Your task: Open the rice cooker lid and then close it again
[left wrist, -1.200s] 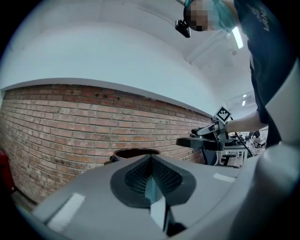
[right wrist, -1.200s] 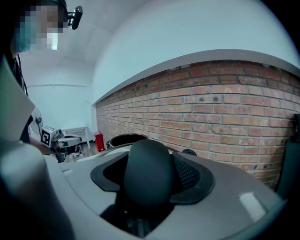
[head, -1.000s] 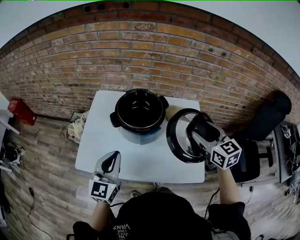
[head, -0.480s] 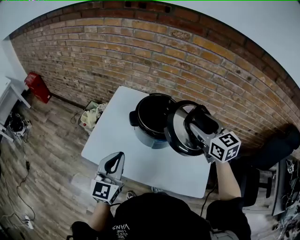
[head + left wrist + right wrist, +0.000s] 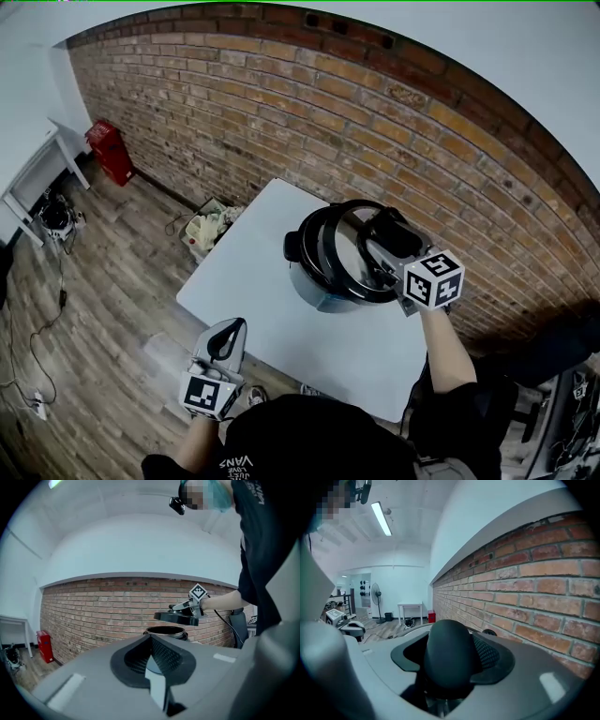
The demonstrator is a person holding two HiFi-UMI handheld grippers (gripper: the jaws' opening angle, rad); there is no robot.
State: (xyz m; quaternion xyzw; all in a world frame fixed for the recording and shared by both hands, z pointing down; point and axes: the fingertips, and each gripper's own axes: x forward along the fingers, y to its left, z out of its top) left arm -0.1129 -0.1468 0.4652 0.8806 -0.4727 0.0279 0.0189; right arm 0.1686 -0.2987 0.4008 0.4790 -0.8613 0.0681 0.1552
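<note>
The rice cooker pot [image 5: 312, 284] stands on the white table [image 5: 246, 281] near the brick wall. My right gripper [image 5: 386, 236] is shut on the black knob [image 5: 447, 641] of the round black lid [image 5: 339, 251]. It holds the lid just above the pot's mouth. In the left gripper view the lid [image 5: 177, 617] hovers roughly level over the open pot [image 5: 165, 631], with a small gap showing between them. My left gripper [image 5: 231, 328] is shut on nothing, off the table's near corner and pointing toward the pot; its pads [image 5: 164, 656] meet.
The brick wall [image 5: 281, 112] runs right behind the table. On the wooden floor to the left are a red box [image 5: 111, 150], a heap of bags [image 5: 208, 230] and a white side table [image 5: 37, 159]. A standing fan [image 5: 375, 592] shows far off in the right gripper view.
My right gripper has carried the lid leftward from beside the pot to over its mouth. The head view has swung round. The left gripper has shifted only slightly.
</note>
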